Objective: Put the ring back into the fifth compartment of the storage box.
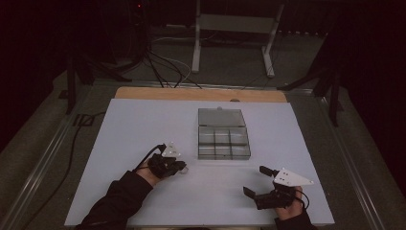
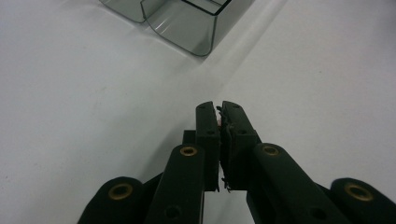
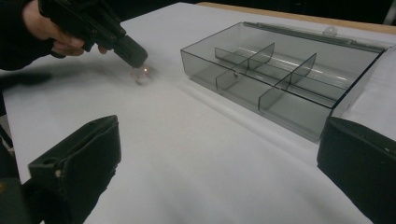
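Note:
A smoky clear compartment box (image 1: 224,154) lies in the middle of the white board, its lid (image 1: 221,117) folded open at the back. Its dividers (image 3: 268,70) form several cells, and I see nothing in them. My left gripper (image 1: 181,166) is left of the box's near corner (image 2: 187,28). Its jaws (image 2: 219,109) are pressed shut on a small pale item (image 2: 218,120), which looks like a blurred clear bit (image 3: 142,73) at that gripper's tip (image 3: 136,56). My right gripper (image 1: 257,180) is near the board's front right, jaws wide open (image 3: 217,177), nothing between them.
The white board (image 1: 143,124) covers a wooden table whose far edge (image 1: 201,93) shows. Beyond it are a white metal stand (image 1: 234,24), black cables (image 1: 165,67) and dark tripod legs on the floor. Bare board surrounds the box.

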The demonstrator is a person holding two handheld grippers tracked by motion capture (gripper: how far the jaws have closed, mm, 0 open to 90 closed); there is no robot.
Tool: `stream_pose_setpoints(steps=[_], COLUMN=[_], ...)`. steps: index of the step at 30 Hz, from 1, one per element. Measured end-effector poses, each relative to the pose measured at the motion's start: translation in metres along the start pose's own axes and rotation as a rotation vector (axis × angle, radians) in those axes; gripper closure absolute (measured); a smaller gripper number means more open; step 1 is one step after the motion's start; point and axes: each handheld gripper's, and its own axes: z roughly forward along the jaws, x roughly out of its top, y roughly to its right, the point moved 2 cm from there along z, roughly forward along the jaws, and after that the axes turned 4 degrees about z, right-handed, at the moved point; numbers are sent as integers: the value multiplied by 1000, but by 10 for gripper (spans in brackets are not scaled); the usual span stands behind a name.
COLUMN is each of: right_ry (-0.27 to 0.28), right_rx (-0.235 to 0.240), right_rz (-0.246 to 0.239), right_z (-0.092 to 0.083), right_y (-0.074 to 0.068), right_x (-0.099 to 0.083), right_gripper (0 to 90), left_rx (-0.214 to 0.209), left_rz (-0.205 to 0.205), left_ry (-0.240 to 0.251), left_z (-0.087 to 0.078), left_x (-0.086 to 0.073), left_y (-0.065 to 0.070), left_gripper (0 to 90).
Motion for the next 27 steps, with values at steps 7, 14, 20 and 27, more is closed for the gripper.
stream_pose_setpoints(steps=[7, 14, 20, 27], right_ry=[0, 0, -1, -6], right_rx=[-2, -5, -8, -6], right_rz=[-2, -5, -5, -3], right_z=[0, 0, 0, 0], right_y=[0, -1, -1, -1], right_x=[0, 0, 0, 0], right_gripper=[0, 0, 0, 0], left_rx=[-7, -6, -17, -34], left_rz=[-5, 3, 17, 26], left_ry=[16, 29, 21, 27], left_z=[-4, -9, -6, -6], left_x=[2, 6, 8, 14], left_y=[1, 1, 5, 6], left_gripper=[886, 886, 886, 886])
